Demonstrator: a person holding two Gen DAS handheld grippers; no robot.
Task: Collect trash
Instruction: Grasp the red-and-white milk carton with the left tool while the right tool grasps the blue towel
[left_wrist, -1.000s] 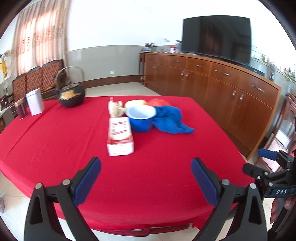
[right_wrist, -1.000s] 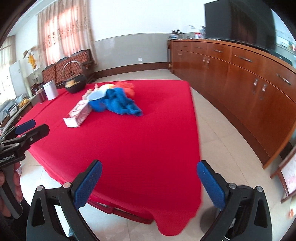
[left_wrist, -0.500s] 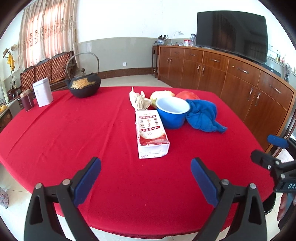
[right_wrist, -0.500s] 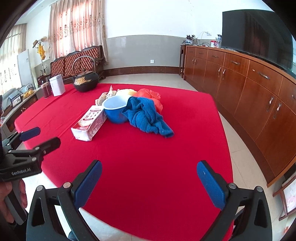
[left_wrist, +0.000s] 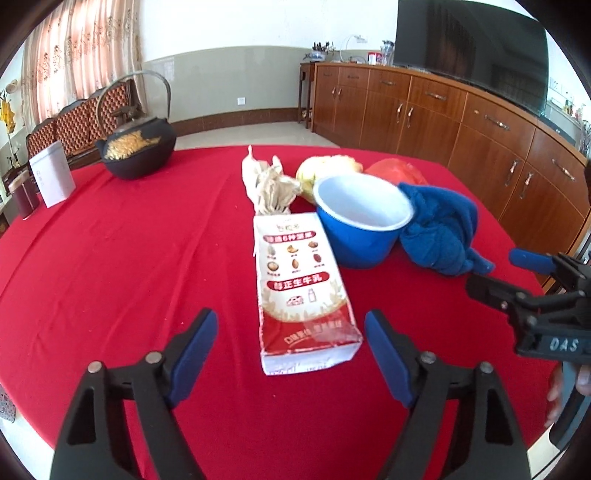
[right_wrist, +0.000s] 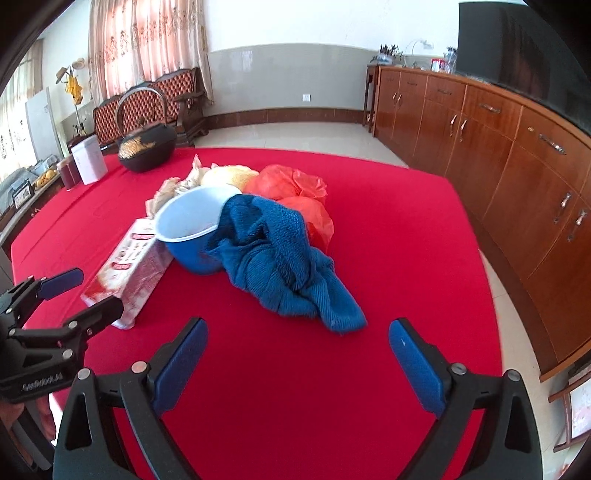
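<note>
Left gripper (left_wrist: 291, 354), jaws just narrowed yet empty, is held before the milk carton (left_wrist: 303, 288), laid flat, long axis pointing away toward the blue bowl (left_wrist: 364, 225); right gripper (right_wrist: 297, 363) is spread, empty.

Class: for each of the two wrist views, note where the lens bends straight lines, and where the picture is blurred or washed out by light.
Left wrist view: the wooden cabinets bow along the right edge, the curtained window is washed out, and the milk carton print is readable. Right wrist view: the cabinets curve strongly, the corners go black, and the blue cloth is sharp.
</note>
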